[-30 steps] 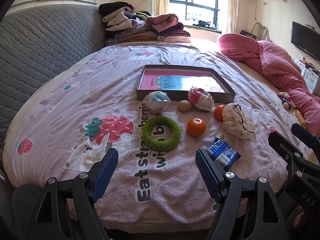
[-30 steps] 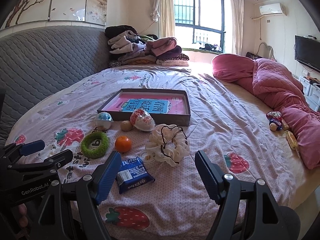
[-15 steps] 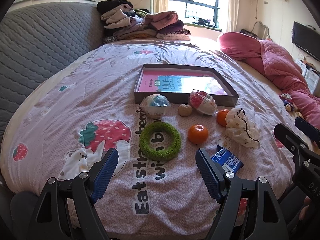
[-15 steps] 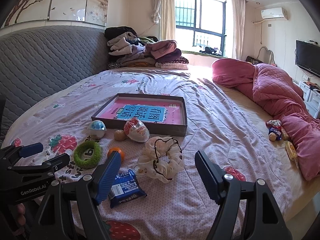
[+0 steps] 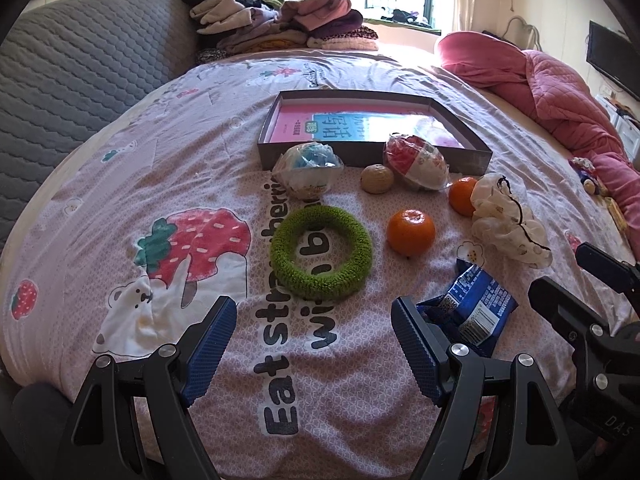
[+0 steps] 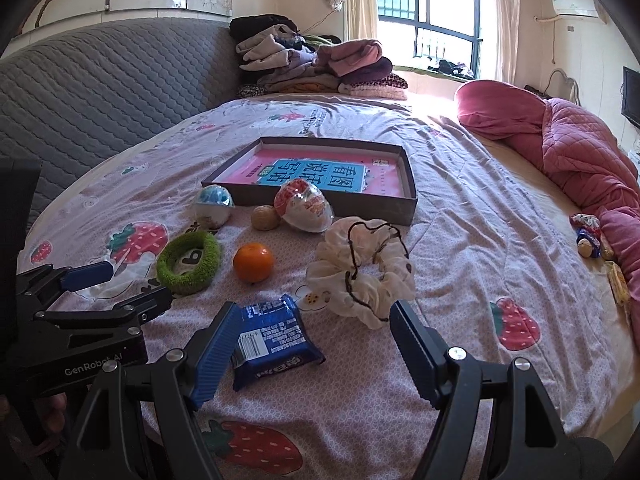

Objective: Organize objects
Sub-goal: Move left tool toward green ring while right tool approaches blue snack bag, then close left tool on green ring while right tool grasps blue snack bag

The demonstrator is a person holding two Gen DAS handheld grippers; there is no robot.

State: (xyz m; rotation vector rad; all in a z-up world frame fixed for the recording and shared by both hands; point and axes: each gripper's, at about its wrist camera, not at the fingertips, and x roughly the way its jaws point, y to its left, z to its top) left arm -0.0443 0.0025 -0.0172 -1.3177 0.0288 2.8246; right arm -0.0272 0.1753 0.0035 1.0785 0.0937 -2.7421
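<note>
A shallow grey box (image 5: 280, 152) (image 6: 408, 204) with a pink book inside lies on the bed. In front of it sit a blue-topped wrapped ball (image 5: 308, 170) (image 6: 214, 206), a walnut (image 5: 377, 179) (image 6: 265, 217), a red-and-white wrapped egg (image 5: 416, 162) (image 6: 304, 206), two oranges (image 5: 410, 232) (image 5: 462, 196), a green ring (image 5: 320, 252) (image 6: 188, 258), a white scrunchie (image 5: 508, 228) (image 6: 360, 268) and a blue snack packet (image 5: 476, 308) (image 6: 272, 342). My left gripper (image 5: 312, 344) is open, just short of the green ring. My right gripper (image 6: 312, 354) is open over the packet.
Folded clothes (image 5: 280, 24) are piled at the bed's far end. A pink quilt (image 6: 568, 152) lies along the right side, with a small toy (image 6: 586, 234) beside it. A grey padded headboard (image 6: 100, 92) stands on the left.
Both grippers have moved forward and lower toward the objects. The green ring and the blue packet now lie close to the fingertips. Both stay open.
</note>
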